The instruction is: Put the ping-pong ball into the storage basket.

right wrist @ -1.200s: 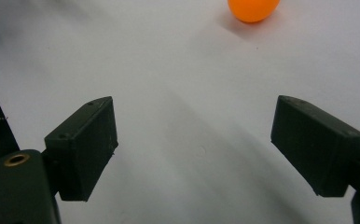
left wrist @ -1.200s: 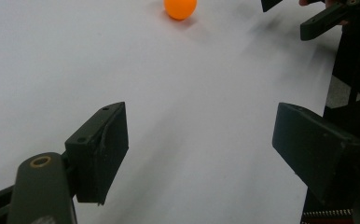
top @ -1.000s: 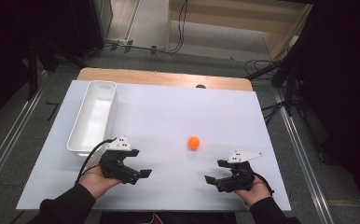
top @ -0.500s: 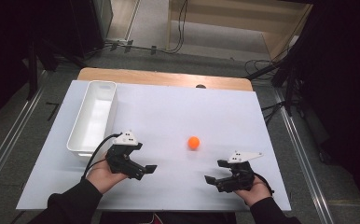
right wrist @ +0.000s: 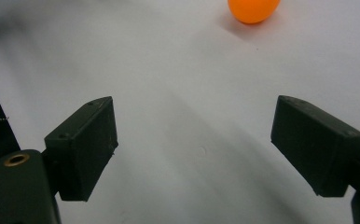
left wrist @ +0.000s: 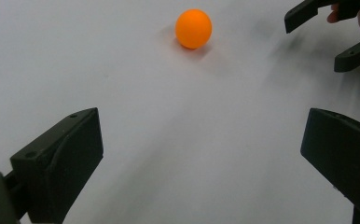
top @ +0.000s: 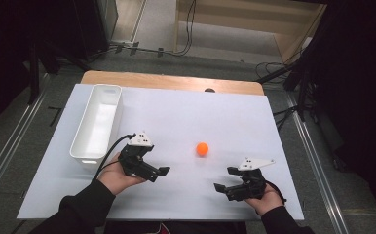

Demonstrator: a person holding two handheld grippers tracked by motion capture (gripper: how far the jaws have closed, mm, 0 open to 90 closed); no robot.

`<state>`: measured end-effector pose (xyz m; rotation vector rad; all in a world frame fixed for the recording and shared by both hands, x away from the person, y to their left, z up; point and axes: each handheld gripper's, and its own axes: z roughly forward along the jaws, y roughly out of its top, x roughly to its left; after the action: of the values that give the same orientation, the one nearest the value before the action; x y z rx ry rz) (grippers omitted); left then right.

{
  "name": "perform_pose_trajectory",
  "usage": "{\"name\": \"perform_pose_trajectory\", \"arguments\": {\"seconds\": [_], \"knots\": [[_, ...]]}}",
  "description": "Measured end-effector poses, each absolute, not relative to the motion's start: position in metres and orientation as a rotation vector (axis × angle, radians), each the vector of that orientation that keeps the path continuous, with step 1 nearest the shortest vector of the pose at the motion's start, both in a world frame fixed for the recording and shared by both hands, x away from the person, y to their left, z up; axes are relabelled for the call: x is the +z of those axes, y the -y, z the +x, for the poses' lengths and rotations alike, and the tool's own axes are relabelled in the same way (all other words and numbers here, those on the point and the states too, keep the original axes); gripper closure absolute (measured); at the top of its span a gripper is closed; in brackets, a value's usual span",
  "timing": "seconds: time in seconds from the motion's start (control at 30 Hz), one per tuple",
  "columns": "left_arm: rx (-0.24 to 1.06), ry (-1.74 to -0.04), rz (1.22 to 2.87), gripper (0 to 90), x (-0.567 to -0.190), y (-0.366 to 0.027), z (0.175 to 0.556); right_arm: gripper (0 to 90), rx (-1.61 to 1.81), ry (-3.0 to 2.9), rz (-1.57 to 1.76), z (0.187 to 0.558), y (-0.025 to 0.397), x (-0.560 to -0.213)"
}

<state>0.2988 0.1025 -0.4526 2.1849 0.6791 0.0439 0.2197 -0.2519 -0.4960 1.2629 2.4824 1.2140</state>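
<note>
High view: your left gripper (top: 159, 171) has its 2 jaws spread wide, nothing between them; your right gripper (top: 224, 179) is equally agape and empty. The orange ball (top: 202, 148) sits ahead of both, between them, touching neither

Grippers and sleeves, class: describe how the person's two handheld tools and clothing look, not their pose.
Both handheld two-jaw grippers, left and right, are black with blocky, square-ended jaws. Each carries a pale grey three-cornered plate on top. A black cable loops from the left gripper. The left gripper's camera shows small round holes in its jaw blocks. The person wears black long sleeves.
</note>
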Motion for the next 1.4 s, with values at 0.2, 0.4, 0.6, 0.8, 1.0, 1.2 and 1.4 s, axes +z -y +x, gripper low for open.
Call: {"name": "perform_pose_trajectory", "arguments": {"seconds": [0.2,0.4,0.6,0.8,1.0,1.2,1.4], "knots": [[0.045,-0.676,2.191,0.0,-0.452,-0.097,0.304,13.2,1.214,-2.477,1.272,0.219,0.252,-0.496],[0.055,-0.673,2.19,0.0,-0.45,-0.09,0.308,13.2,1.214,-2.484,1.267,0.22,0.252,-0.496],[0.049,-0.655,2.193,0.0,-0.451,-0.082,0.313,13.1,1.219,-2.476,1.264,0.219,0.252,-0.495],[0.046,-0.645,2.192,0.0,-0.449,-0.074,0.317,13.2,1.216,-2.477,1.264,0.219,0.252,-0.495],[0.047,-0.636,2.19,0.0,-0.447,-0.068,0.321,13.2,1.218,-2.476,1.264,0.219,0.252,-0.495],[0.049,-0.628,2.19,0.2,-0.447,-0.06,0.325,13.1,1.219,-2.478,1.261,0.219,0.252,-0.495],[0.041,-0.623,2.186,0.1,-0.446,-0.052,0.329,13.1,1.219,-2.478,1.258,0.219,0.252,-0.495]]}}
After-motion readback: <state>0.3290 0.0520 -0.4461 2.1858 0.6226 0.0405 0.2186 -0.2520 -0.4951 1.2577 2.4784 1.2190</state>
